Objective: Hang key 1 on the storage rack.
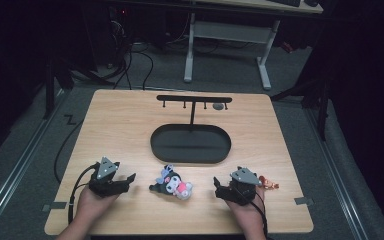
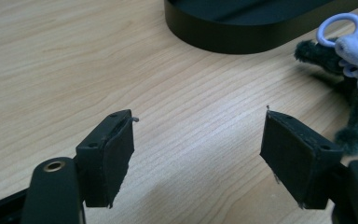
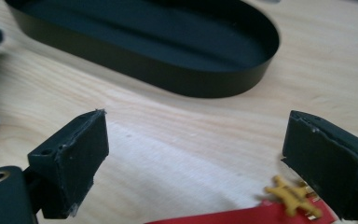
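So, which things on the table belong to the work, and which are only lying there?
Belong to the work:
- plush toy
- small yellow and red charm
- black hanging stand with oval tray
- left tool and right tool, both open

Only lying there:
- small grey thing near the stand

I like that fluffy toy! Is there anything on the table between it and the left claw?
No. In the high view, only bare wood lies between the left claw and the plush toy.
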A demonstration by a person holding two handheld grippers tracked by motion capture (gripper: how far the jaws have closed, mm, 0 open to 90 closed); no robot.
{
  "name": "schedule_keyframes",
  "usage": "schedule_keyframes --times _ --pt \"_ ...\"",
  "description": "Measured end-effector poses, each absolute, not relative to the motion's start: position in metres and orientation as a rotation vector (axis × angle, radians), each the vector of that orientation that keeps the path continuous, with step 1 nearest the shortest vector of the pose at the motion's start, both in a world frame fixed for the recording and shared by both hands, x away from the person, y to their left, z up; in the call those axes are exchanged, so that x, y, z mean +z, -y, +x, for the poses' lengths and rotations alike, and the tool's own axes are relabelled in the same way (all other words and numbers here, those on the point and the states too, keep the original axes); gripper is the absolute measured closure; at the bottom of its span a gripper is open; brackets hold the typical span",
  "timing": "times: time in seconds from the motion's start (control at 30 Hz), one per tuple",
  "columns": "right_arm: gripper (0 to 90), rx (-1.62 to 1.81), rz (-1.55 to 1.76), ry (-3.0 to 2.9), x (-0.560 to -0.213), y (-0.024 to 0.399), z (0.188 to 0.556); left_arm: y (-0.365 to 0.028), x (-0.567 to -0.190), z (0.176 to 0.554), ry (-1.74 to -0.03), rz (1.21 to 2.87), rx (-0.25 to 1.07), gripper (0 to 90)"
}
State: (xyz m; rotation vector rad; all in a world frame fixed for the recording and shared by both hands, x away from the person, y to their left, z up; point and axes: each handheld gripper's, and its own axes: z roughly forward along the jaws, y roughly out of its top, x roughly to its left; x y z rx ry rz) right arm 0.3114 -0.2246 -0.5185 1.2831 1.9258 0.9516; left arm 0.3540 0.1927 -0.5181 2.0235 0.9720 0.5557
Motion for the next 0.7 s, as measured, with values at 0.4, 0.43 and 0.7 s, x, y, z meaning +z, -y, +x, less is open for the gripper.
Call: schedule_keyframes --times 0.4,0.43,0.7 --pt "4.9 0.988 1.273 -1.97 -0.519 0.229 0.3135 -0.1891 -0.5182 0.3507 -0.944 2.038 0.586 23.1" --pt "4.6 0.988 1.275 -1.977 -0.5193 0.2288 0.3132 -0.1895 -0.5178 0.3504 -0.943 2.038 0.591 22.9" --pt "4.0 0.957 1.252 -2.033 -0.522 0.2256 0.3147 -0.1899 -0.5161 0.3511 -0.943 2.032 0.597 23.5"
